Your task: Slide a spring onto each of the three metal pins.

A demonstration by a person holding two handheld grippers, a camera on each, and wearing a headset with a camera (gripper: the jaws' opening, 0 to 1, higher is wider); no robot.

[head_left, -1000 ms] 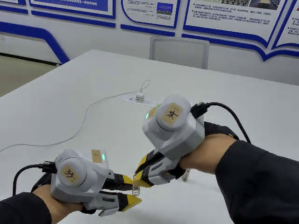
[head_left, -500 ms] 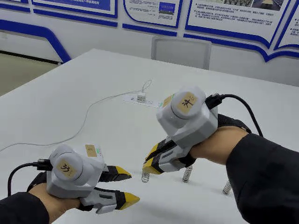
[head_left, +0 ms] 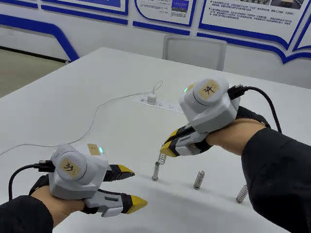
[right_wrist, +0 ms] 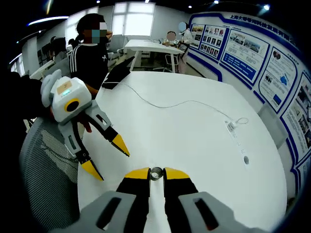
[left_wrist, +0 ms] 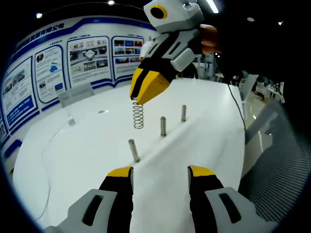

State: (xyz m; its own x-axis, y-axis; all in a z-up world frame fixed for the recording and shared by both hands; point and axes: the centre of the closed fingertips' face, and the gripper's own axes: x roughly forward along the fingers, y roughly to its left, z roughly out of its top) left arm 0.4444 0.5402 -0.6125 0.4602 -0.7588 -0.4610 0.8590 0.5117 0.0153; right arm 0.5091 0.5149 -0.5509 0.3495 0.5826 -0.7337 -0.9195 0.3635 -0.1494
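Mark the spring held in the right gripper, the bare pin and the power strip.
spring (left_wrist: 138,115), left gripper view, middle coils.
bare pin (head_left: 155,171), head view, mid shaft.
power strip (head_left: 167,105), head view, top face.

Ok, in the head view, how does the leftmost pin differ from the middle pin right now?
The leftmost pin is bare, with its smooth shaft showing. The middle pin is sleeved in a fitted spring. A loose spring hangs just above the leftmost pin's top, pinched in the right gripper and not yet on it. Nothing hangs over the middle pin. Both pins stand upright on the white table.
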